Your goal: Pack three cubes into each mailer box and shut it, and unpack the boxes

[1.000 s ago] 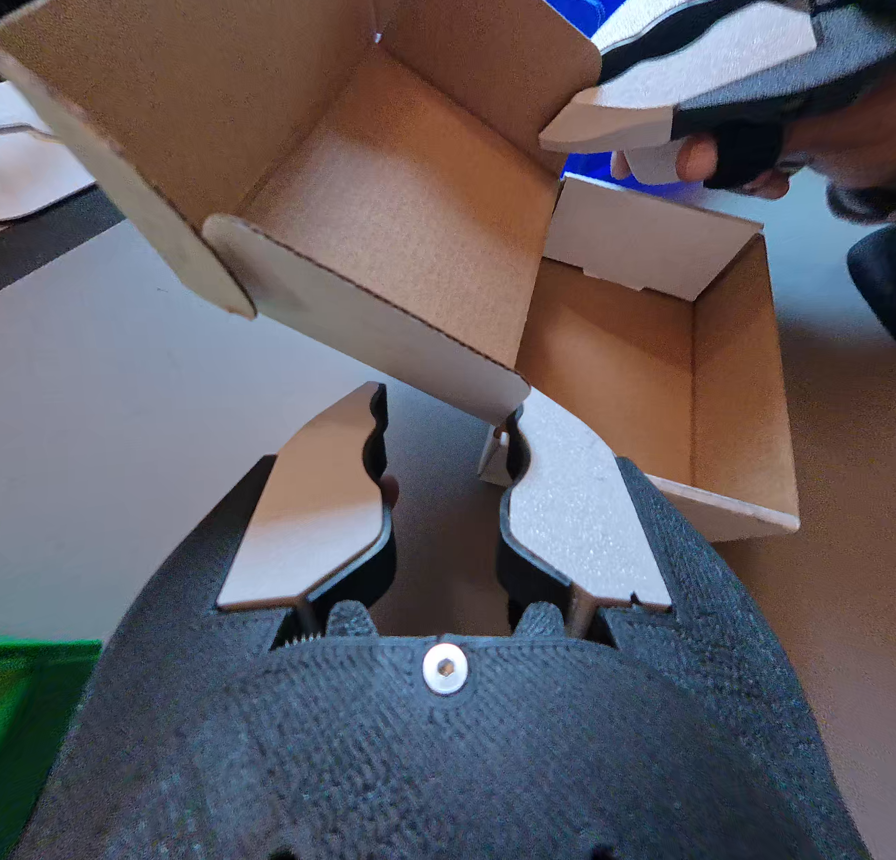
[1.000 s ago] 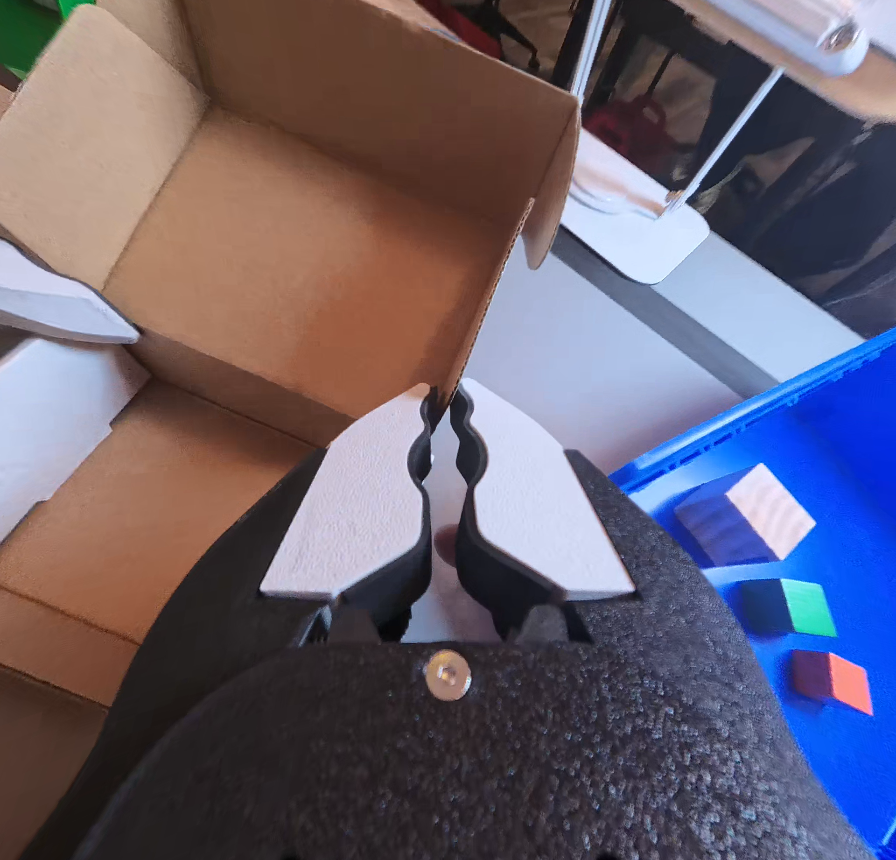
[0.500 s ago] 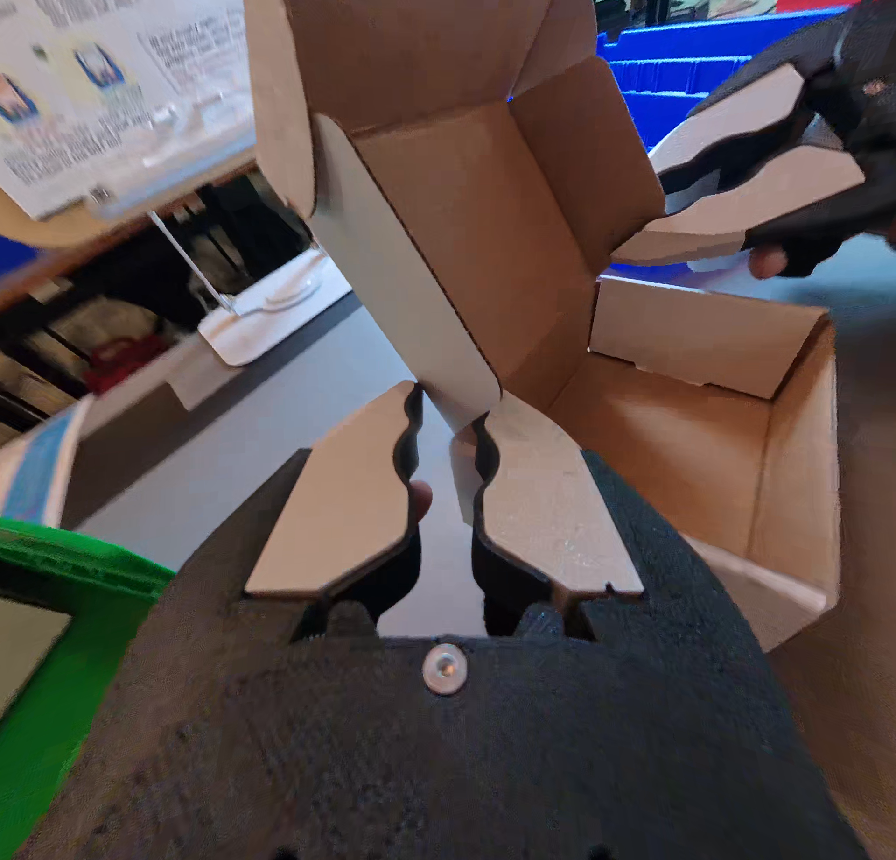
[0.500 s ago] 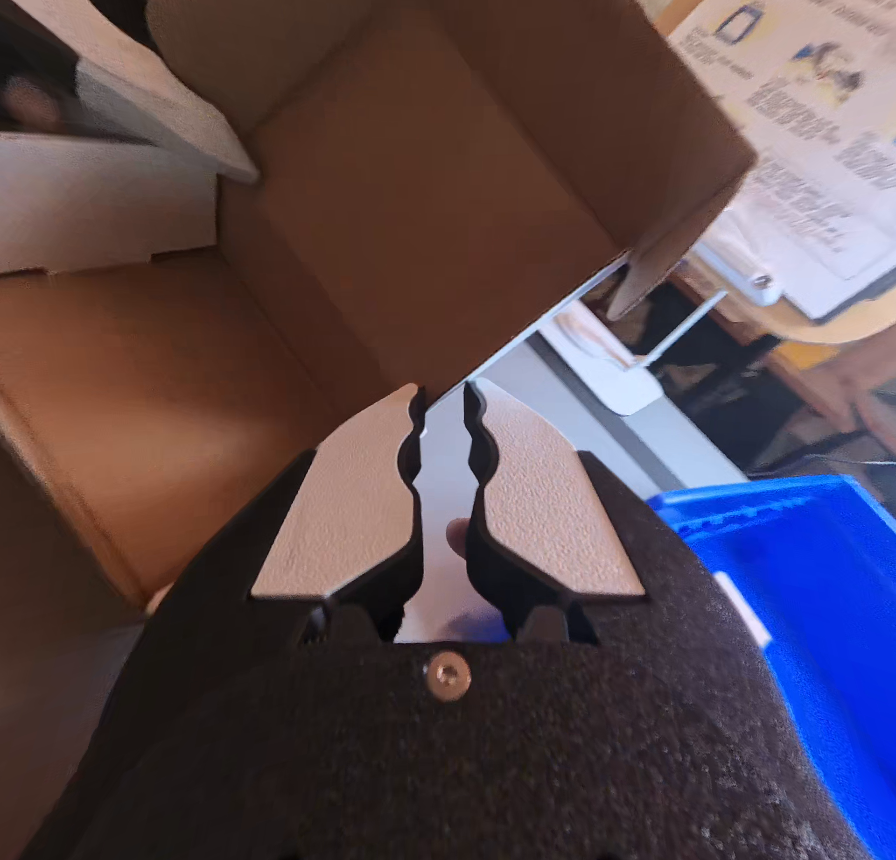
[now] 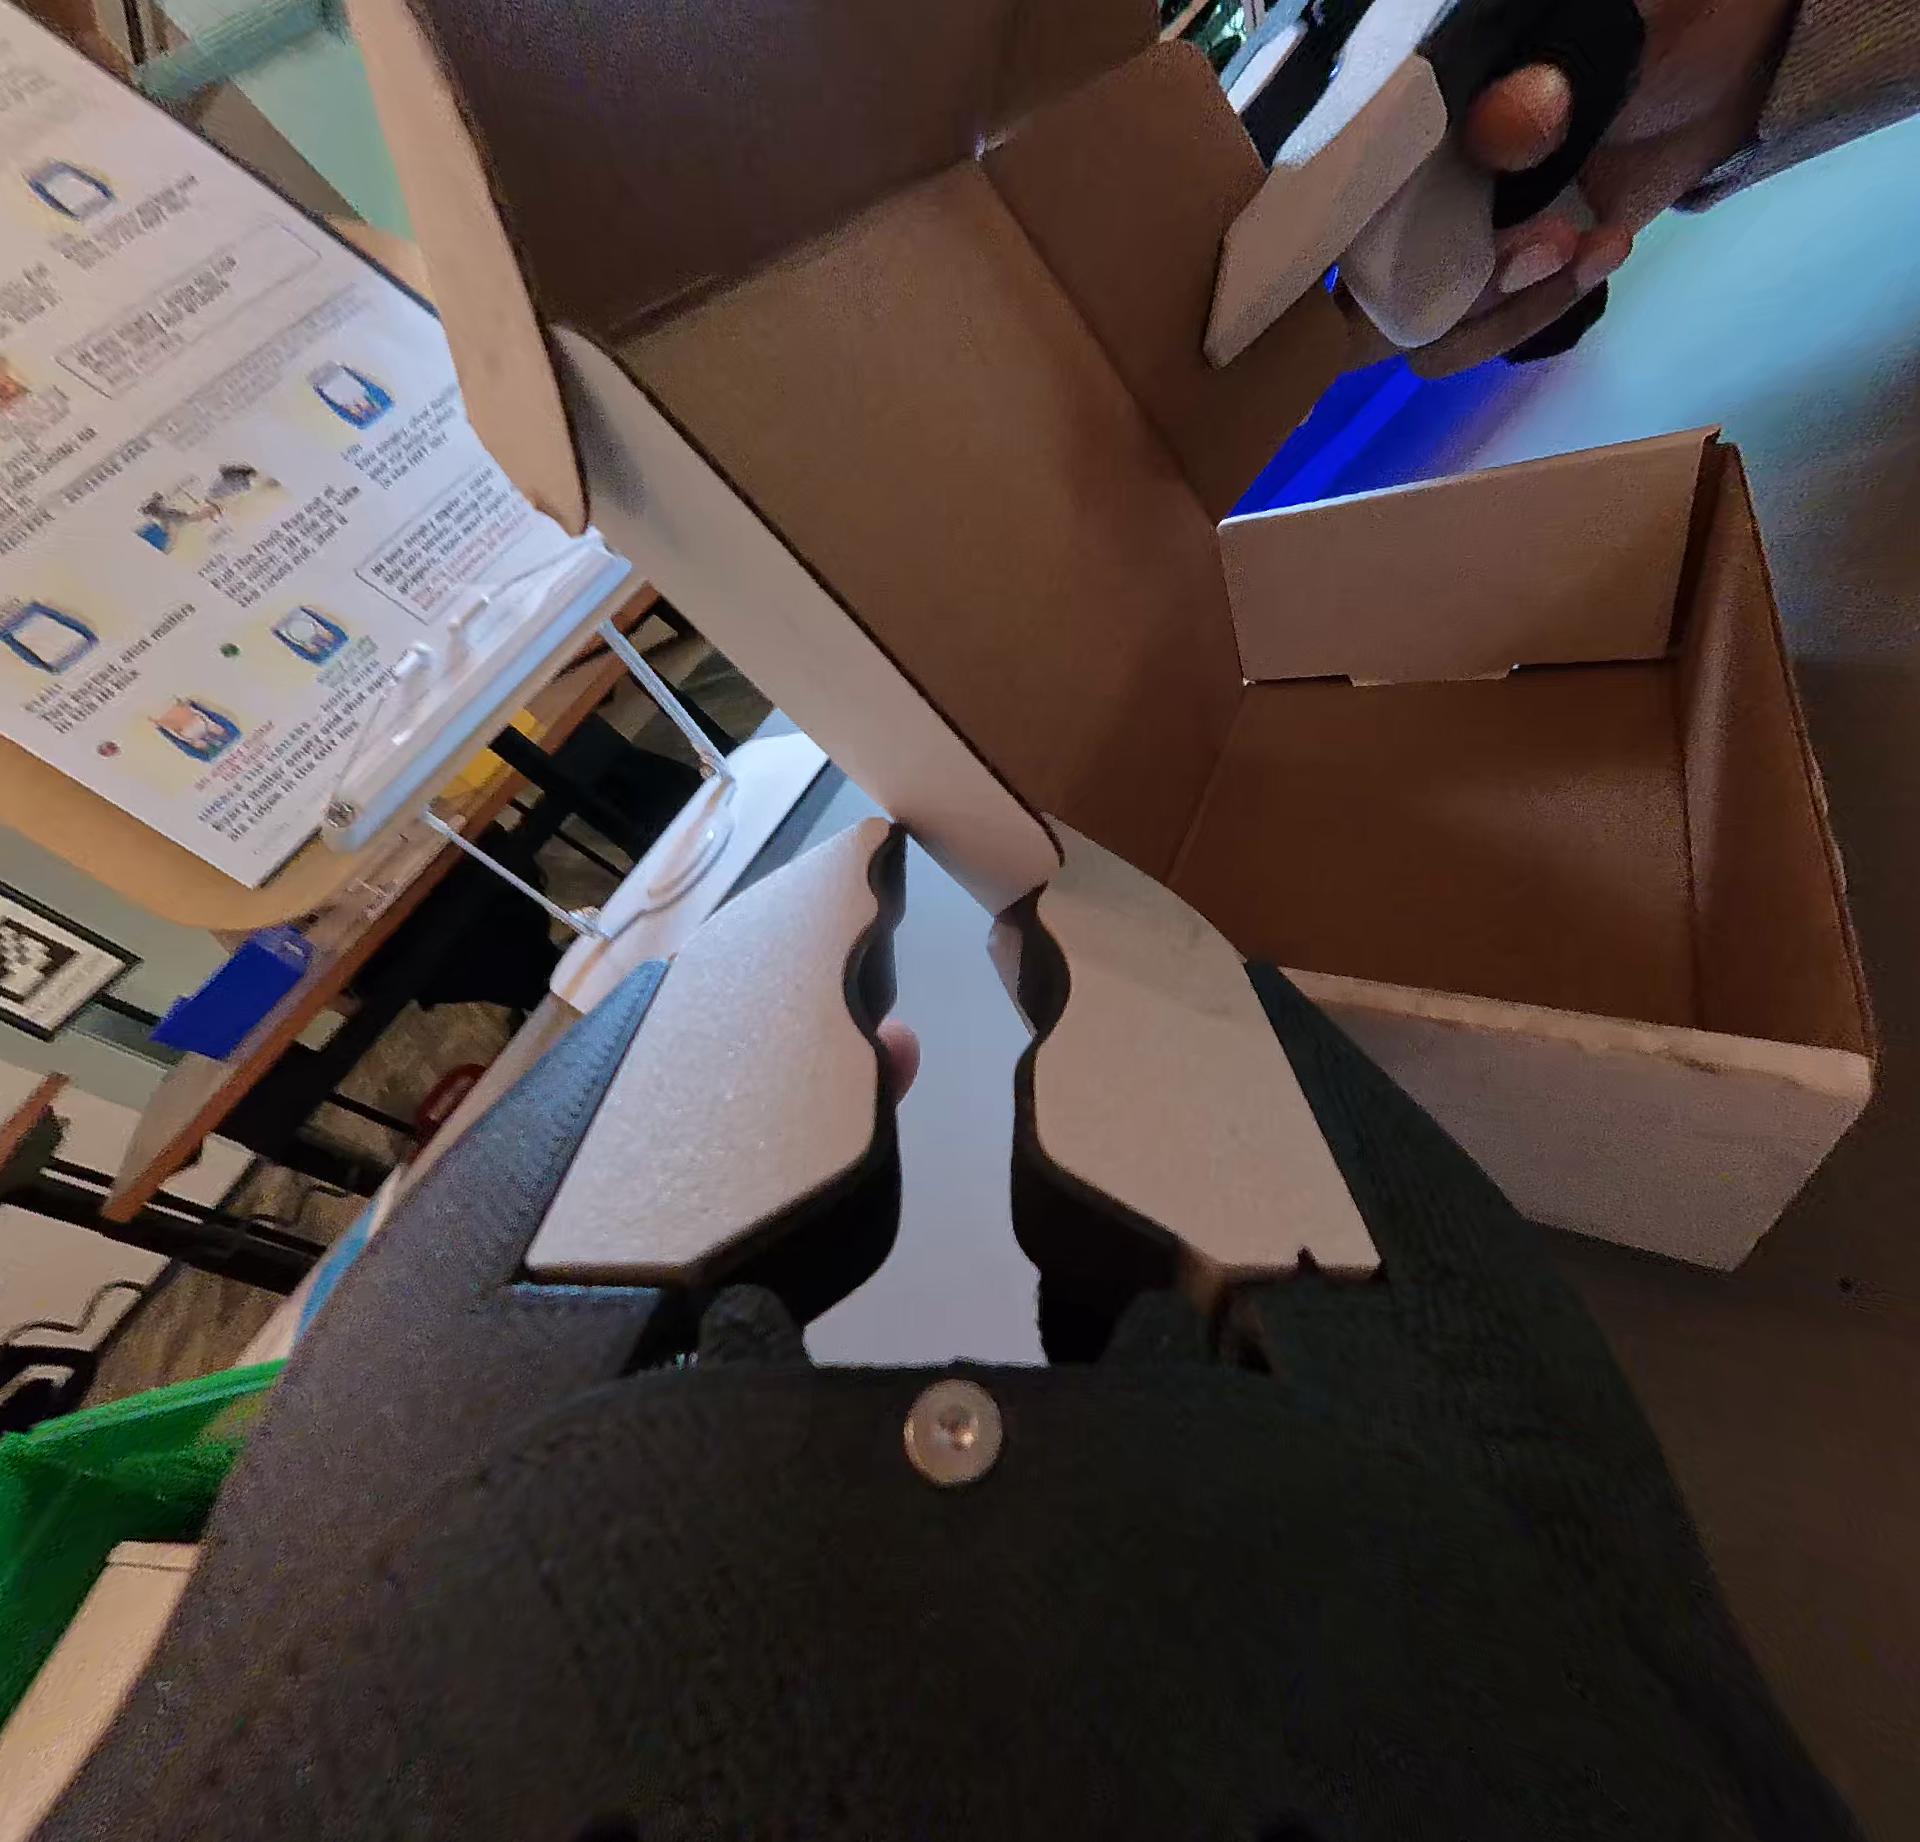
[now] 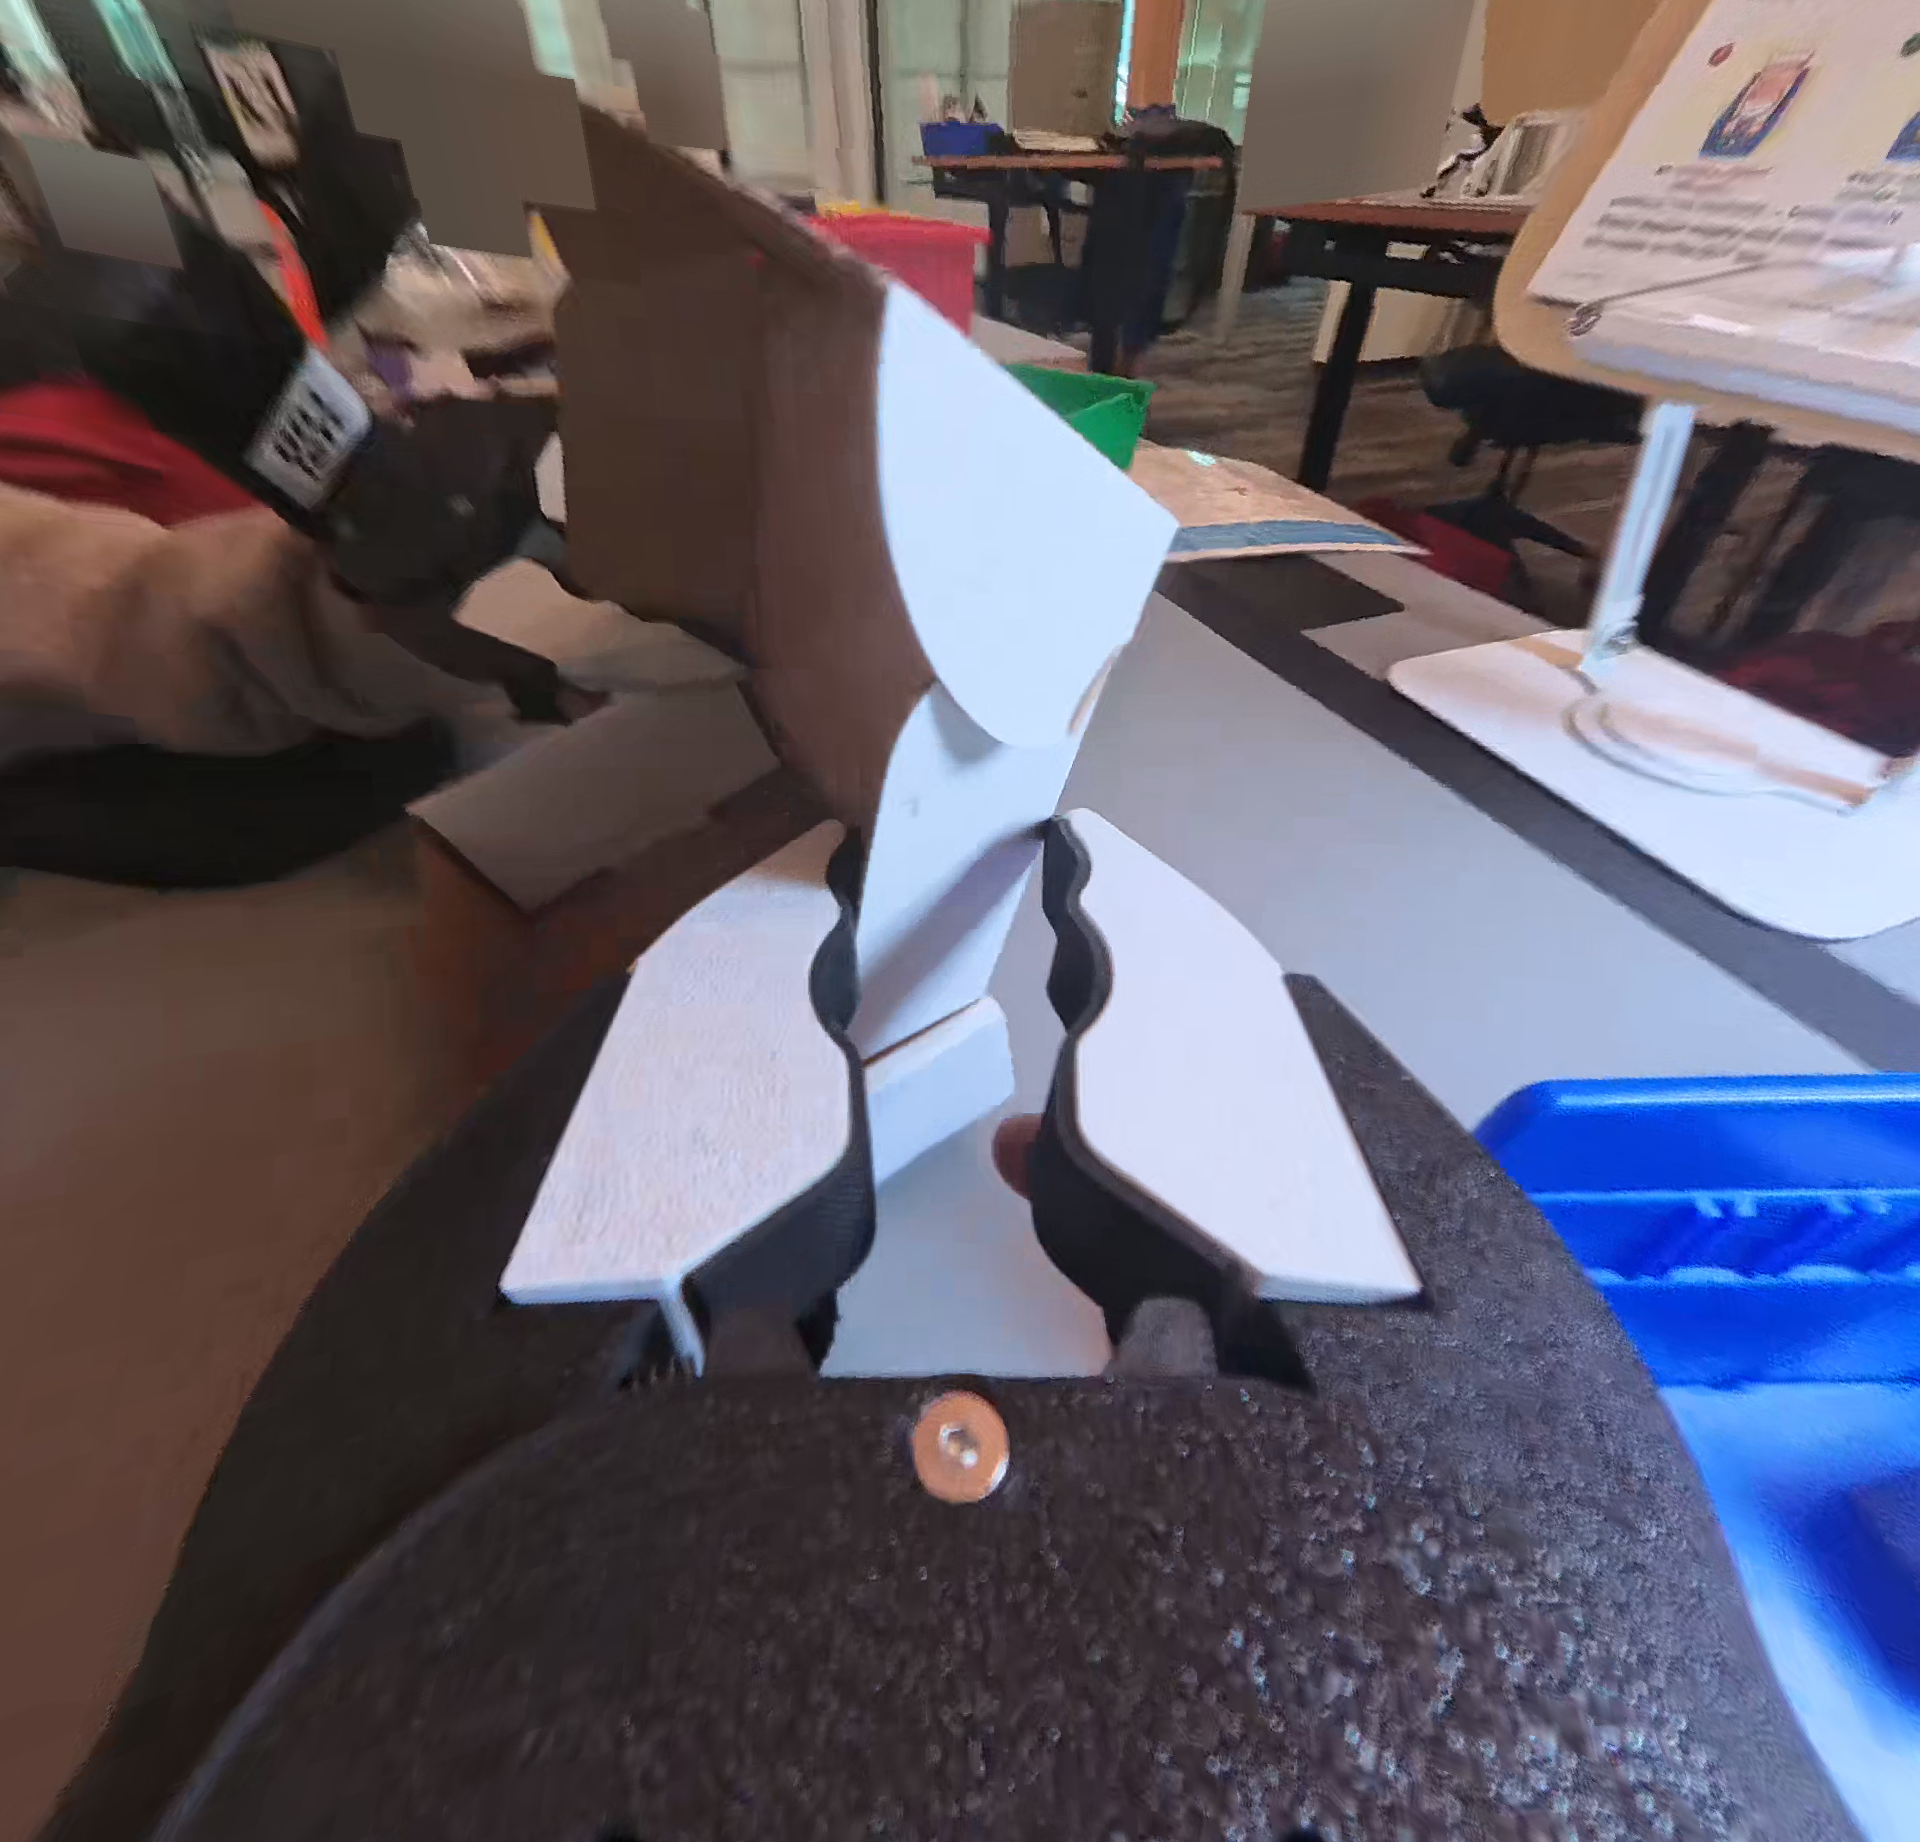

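While mailer box (image 5: 1455, 857) gapes, blur hides right gripper (image 6: 951, 836) grip.

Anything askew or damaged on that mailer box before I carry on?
No damage shows. The mailer box is empty with its lid raised; one side flap sticks out loosely in front of the right claw, whose jaws are apart around white card. The left claw is open at the lid's corner.

Mailer box (image 5: 1507, 857) sat open on the table (image 5: 1849, 1480), lid (image 5: 831, 286) raised behind its tray. Left claw (image 5: 961, 899) was at the lid's near corner, right claw (image 6: 951, 857) around a lid flap (image 6: 935, 919). Bin (image 6: 1714, 1221) lay right; document stand (image 6: 1662, 732) behind it.
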Demonstrator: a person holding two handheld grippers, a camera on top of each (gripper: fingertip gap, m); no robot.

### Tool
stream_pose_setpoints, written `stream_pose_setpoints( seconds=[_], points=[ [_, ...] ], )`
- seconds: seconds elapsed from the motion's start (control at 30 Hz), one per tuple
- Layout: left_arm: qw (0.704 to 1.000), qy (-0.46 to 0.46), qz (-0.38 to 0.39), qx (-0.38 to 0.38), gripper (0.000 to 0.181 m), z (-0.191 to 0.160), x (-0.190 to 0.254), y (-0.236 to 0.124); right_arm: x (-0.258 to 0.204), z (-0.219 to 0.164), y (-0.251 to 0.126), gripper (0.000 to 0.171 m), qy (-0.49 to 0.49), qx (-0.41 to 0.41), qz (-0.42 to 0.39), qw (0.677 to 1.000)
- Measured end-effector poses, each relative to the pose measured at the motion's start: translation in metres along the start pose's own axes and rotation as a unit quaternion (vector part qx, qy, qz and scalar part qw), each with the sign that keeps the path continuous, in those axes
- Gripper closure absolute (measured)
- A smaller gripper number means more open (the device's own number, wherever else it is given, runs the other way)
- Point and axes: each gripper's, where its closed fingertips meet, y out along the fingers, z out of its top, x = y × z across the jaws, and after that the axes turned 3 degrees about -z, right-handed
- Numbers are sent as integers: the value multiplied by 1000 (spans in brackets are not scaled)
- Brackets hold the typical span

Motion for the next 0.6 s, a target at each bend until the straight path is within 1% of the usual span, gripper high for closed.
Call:
stream_pose_setpoints(
  seconds=[0.03, 0.1, 0.2, 0.27, 0.33, 0.4, 0.47, 0.53, 0.6],
  points=[
    [1000, -18, -9, -11, 161, -5, 0, 1, 4, -3, 0, 146, -35, -9, -29, 999],
    [996, -63, -54, -29, 157, -15, 5, -1, 10, -4, -1, 160, -91, -17, -72, 993],
    [984, -135, -113, -43, 148, -21, 10, -9, 8, -13, 4, 159, -128, -40, -88, 987],
    [973, -164, -153, -51, 144, -19, 16, -18, 7, -16, 8, 159, -151, -56, -103, 981],
    [965, -175, -187, -65, 139, -17, 22, -30, 8, -16, 9, 159, -160, -65, -121, 978],
    [963, -181, -191, -58, 141, -13, 21, -41, 12, -15, 9, 159, -167, -74, -139, 973],
    [965, -203, -164, -36, 147, -4, 10, -46, 17, -16, 7, 161, -171, -85, -163, 968],
    [960, -230, -158, -20, 151, 7, 6, -49, 24, -18, 7, 162, -174, -100, -191, 961],
    [961, -242, -126, -36, 156, 5, 1, -45, 23, -18, 9, 162, -168, -106, -200, 959]
  ],
)
